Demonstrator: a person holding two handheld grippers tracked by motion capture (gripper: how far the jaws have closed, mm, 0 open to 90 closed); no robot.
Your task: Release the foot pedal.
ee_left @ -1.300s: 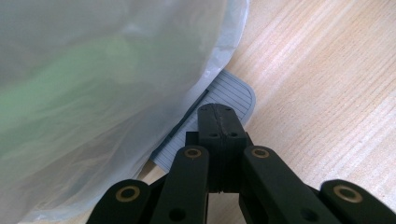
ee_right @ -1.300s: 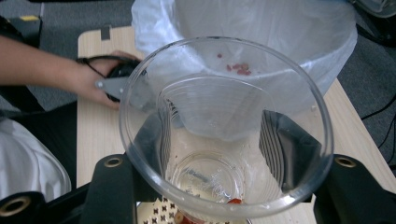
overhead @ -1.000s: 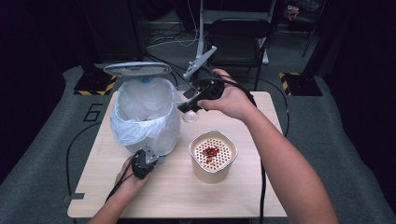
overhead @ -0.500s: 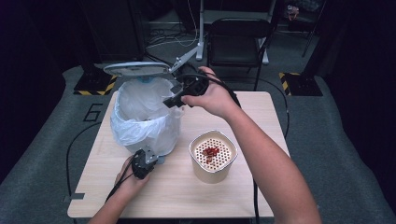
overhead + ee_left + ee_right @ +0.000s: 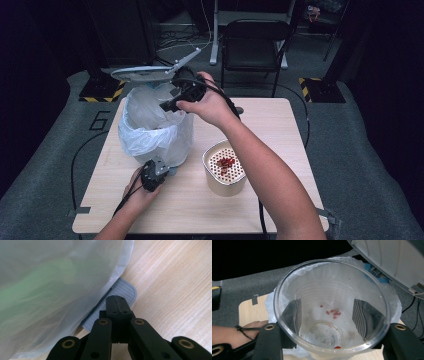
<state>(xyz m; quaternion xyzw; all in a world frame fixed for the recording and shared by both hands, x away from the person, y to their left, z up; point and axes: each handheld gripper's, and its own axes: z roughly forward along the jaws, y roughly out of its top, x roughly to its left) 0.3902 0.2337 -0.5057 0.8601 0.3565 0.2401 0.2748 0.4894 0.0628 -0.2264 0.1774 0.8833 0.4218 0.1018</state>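
Note:
A small bin lined with a white plastic bag (image 5: 150,130) stands on the left of the table, its grey lid (image 5: 142,74) raised. My right gripper (image 5: 170,104) hovers over the bin's mouth, shut on a clear plastic cup (image 5: 332,312). The cup is tipped toward the bag and has a few red bits inside. My left gripper (image 5: 152,175) sits low at the bin's front, jaws shut (image 5: 117,302) and resting on the ribbed grey pedal (image 5: 125,288). The bag (image 5: 50,290) bulges just beside it.
A beige tub with a perforated insert (image 5: 225,167) holding red scraps (image 5: 227,162) stands at the table's centre, right of the bin. A black chair (image 5: 255,45) is behind the table. Cables trail off the table's (image 5: 280,130) left and back edges.
My right gripper has carried the cup leftward from above the table's back to over the open bin. The left gripper has stayed on the pedal, lid still up.

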